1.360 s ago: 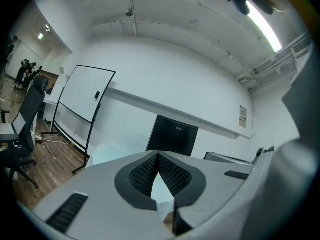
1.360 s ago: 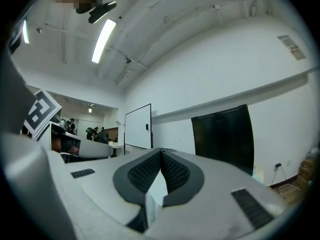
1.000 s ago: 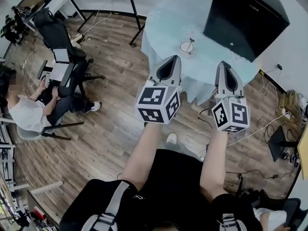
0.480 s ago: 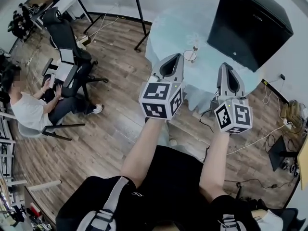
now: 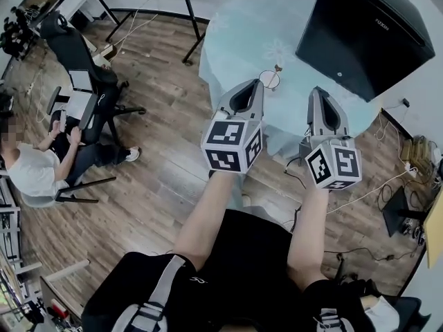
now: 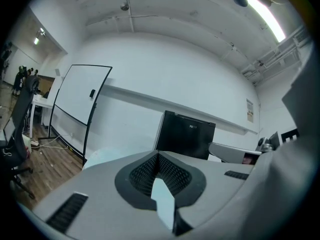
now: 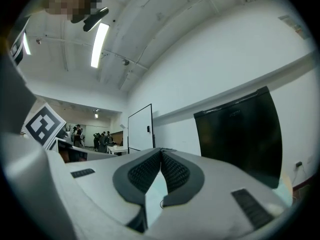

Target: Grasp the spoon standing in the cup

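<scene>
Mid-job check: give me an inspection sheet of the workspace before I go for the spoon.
Surface: round table under a pale blue cloth.
Job's things: cup near the table's front edge; spoon standing in it, untouched.
Clutter: nothing seen on the table.
Grippers: left gripper and right gripper both shut, empty, short of the cup.
Cables: white cable across the floor at right.
Surroundings: black cabinet behind the table; seated person and office chair at left.
</scene>
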